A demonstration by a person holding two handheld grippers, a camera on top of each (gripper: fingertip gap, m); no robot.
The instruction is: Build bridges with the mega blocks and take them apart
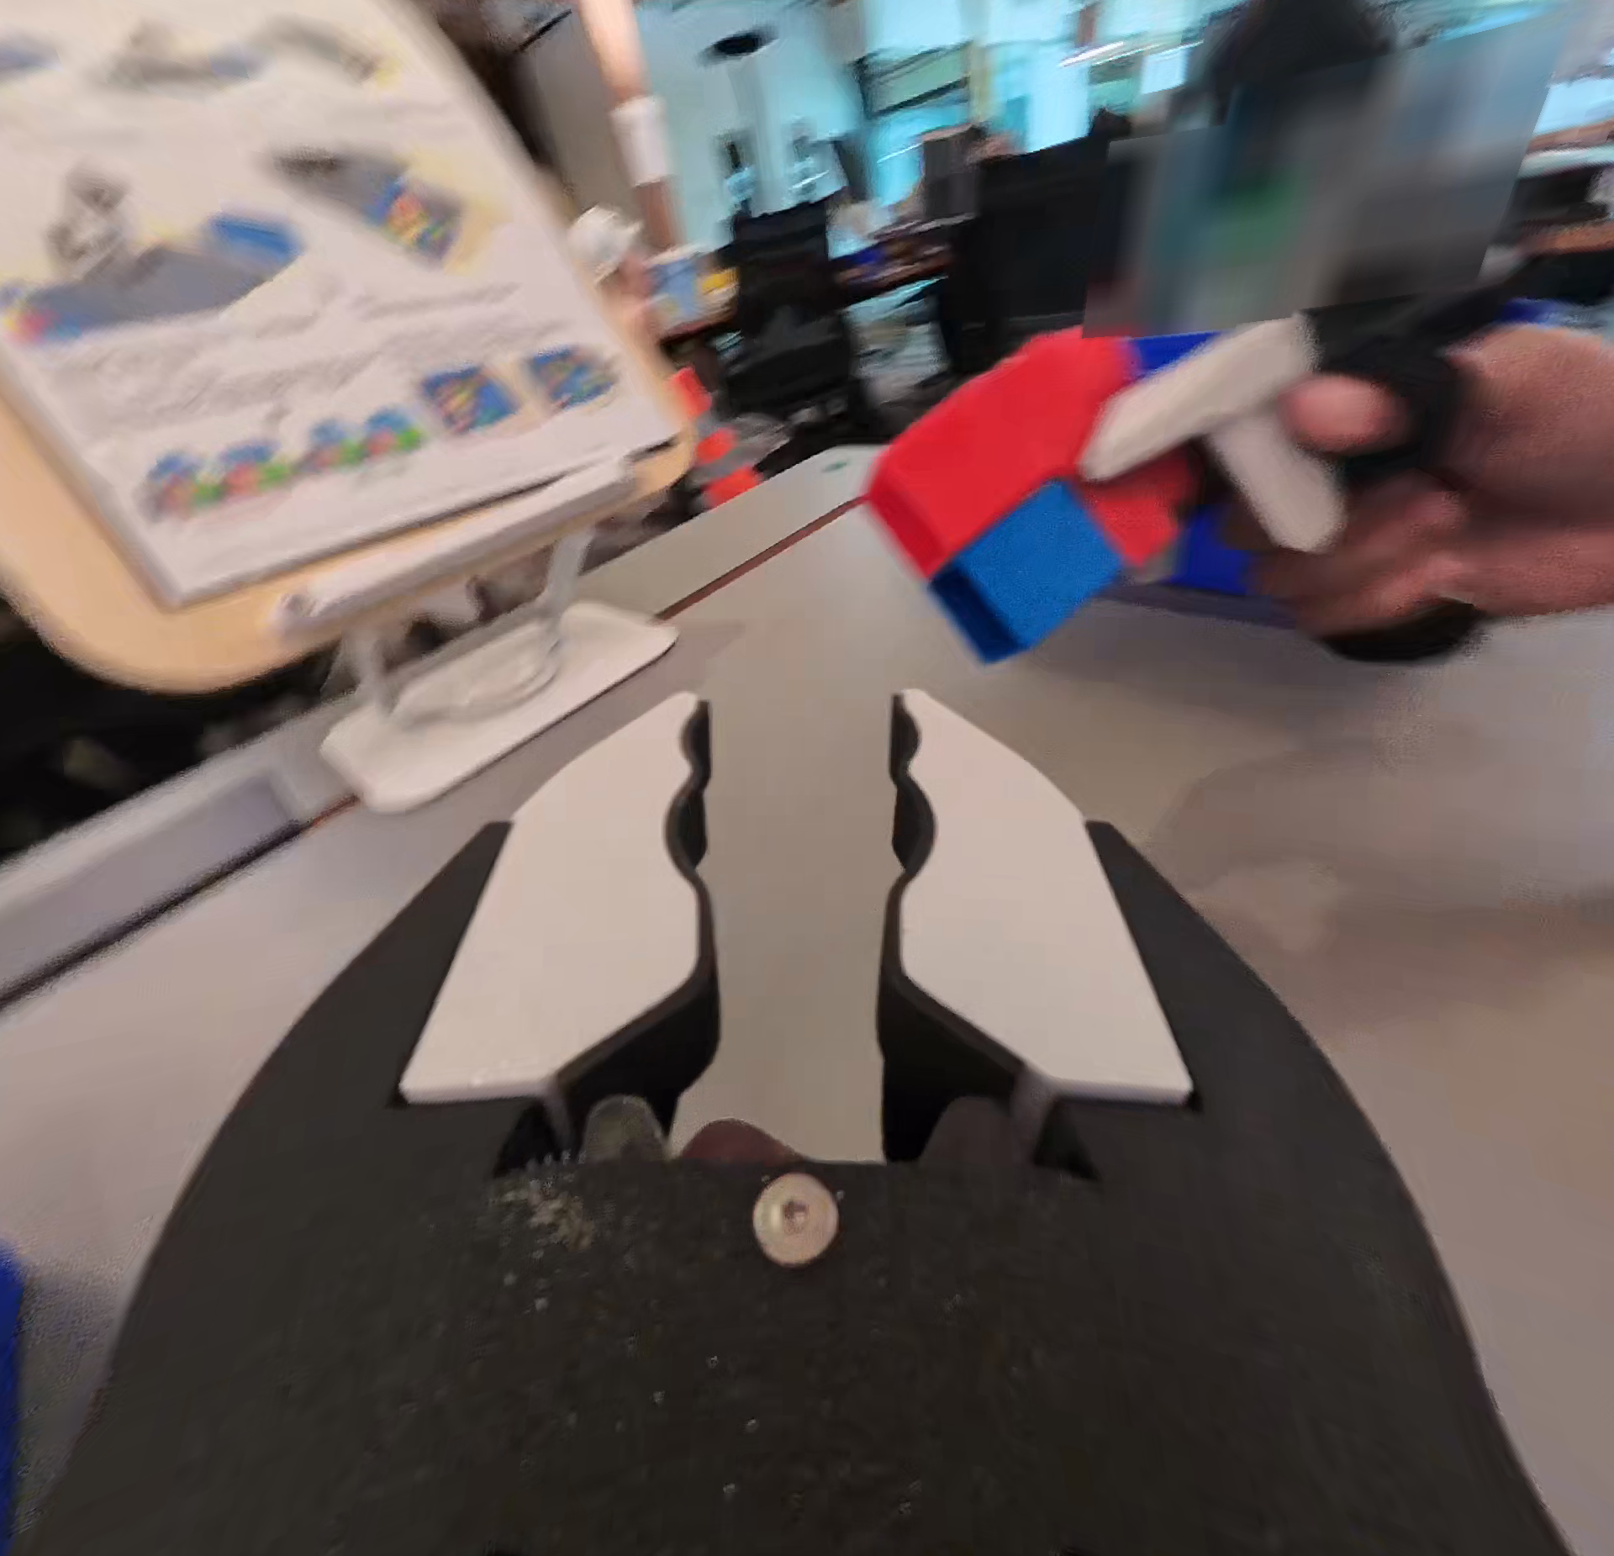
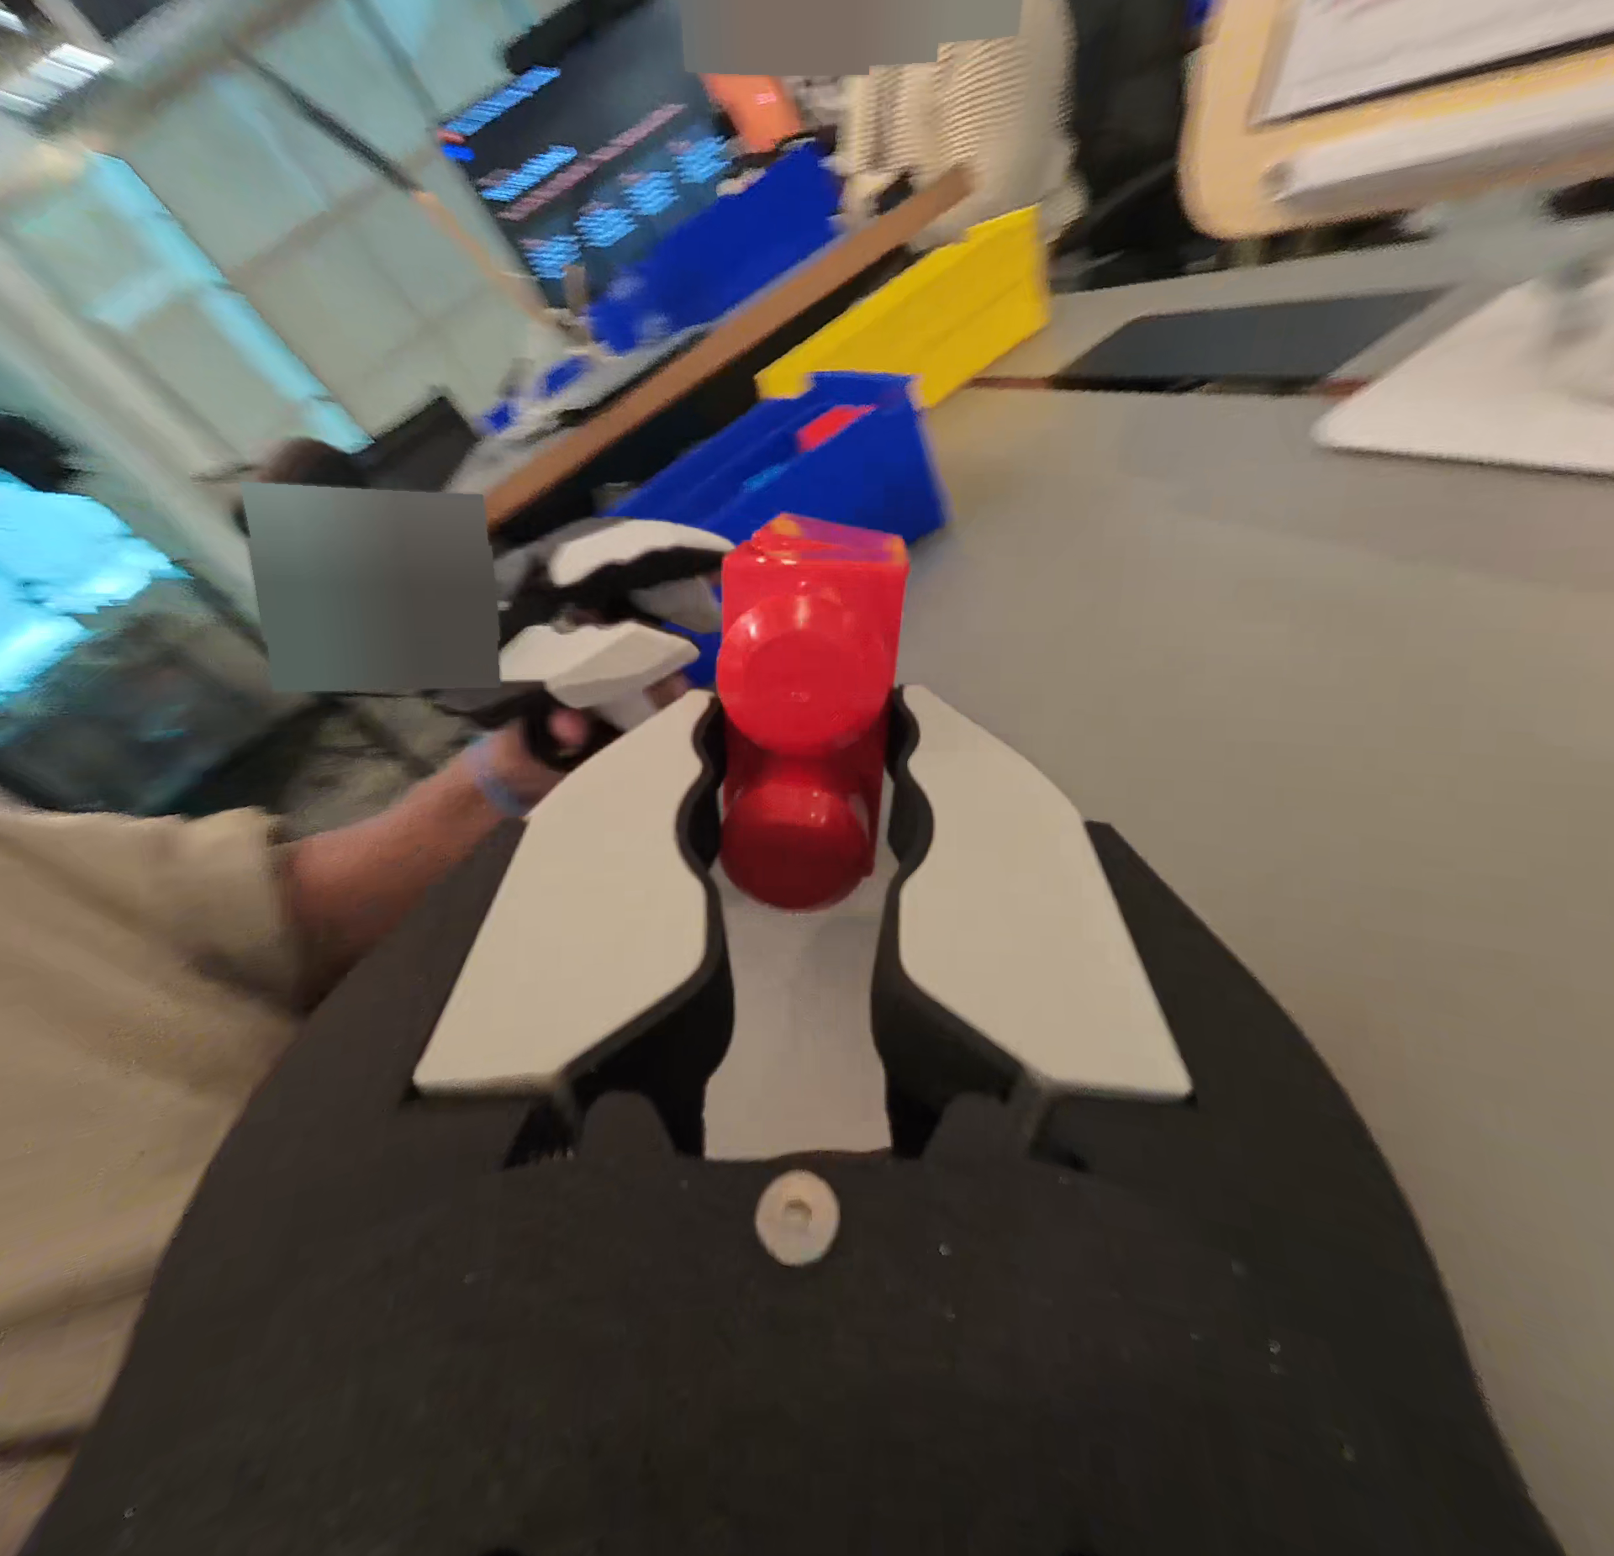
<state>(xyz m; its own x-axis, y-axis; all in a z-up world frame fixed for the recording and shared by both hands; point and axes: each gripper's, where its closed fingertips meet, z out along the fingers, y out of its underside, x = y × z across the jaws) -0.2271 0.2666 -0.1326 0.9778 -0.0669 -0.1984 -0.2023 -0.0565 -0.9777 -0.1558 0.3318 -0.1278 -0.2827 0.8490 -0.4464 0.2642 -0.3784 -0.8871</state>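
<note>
My left gripper (image 1: 799,728) is open and empty, held low over the grey table (image 1: 1223,859). My right gripper (image 2: 803,702) is shut on a red mega block (image 2: 808,684) whose two round studs face the camera. In the left wrist view the right gripper (image 1: 1162,466) holds the red block (image 1: 987,448) in the air at the upper right, tilted, with a blue block (image 1: 1022,571) joined under it. The left gripper also shows in the right wrist view (image 2: 611,623), left of the red block and apart from it.
An instruction sheet (image 1: 288,291) leans on a white stand (image 1: 489,711) at the table's far left. A blue bin (image 2: 812,475) holding a red piece and a yellow bin (image 2: 943,309) sit at the table's far edge. A person's hand (image 1: 1485,501) and sleeve (image 2: 131,946) are in view. The gap from one gripper's tips to the other's is roughly 10 centimeters.
</note>
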